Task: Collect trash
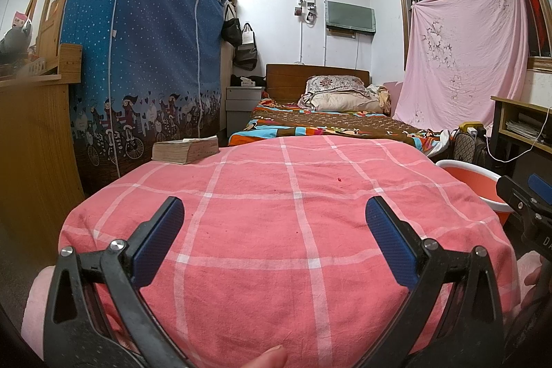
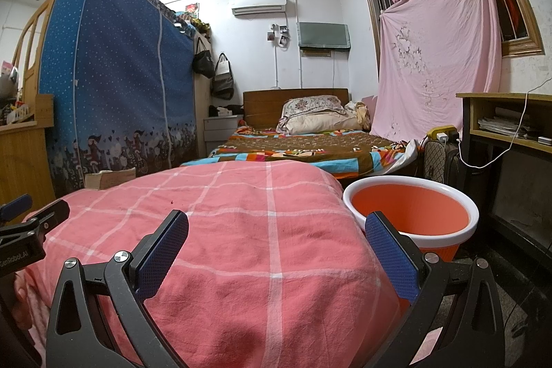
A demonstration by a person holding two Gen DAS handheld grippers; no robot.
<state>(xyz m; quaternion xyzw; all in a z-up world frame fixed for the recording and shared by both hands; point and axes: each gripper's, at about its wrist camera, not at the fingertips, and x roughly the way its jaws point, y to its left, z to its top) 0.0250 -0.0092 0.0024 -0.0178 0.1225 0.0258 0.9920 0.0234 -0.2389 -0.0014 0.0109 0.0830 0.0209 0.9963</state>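
**Both tongs spread over a nearly bare pink cloth, orange bin waiting at the right**

We hold the left tongs (image 1: pixel 274 219) and the right tongs (image 2: pixel 276 237) side by side, low over a surface draped in a pink checked cloth (image 1: pixel 276 230). Both pairs are spread wide and pinch nothing. Whether the cloth covers a counter or a bed end, we cannot tell.

The only trash we can make out is a tiny red speck (image 1: pixel 340 179) on the cloth, ahead of the left tongs and slightly right of centre. It shows in the right wrist view as a dark red dot (image 2: pixel 171 202) up and to the left. An orange bin with a white rim (image 2: pixel 410 216) stands just beside the cloth's right edge, and we can see no trash inside it.

A thick, worn book (image 1: pixel 186 150) lies at the far left corner; we judge it is not trash.

To do this step well, we judge we should bring one pair of tongs straight down around the speck, blue pads flanking it, and close gently so the cloth does not bunch up with it. The speck is very small, so a slip is likely. Then we carry it right, over the bin's rim.
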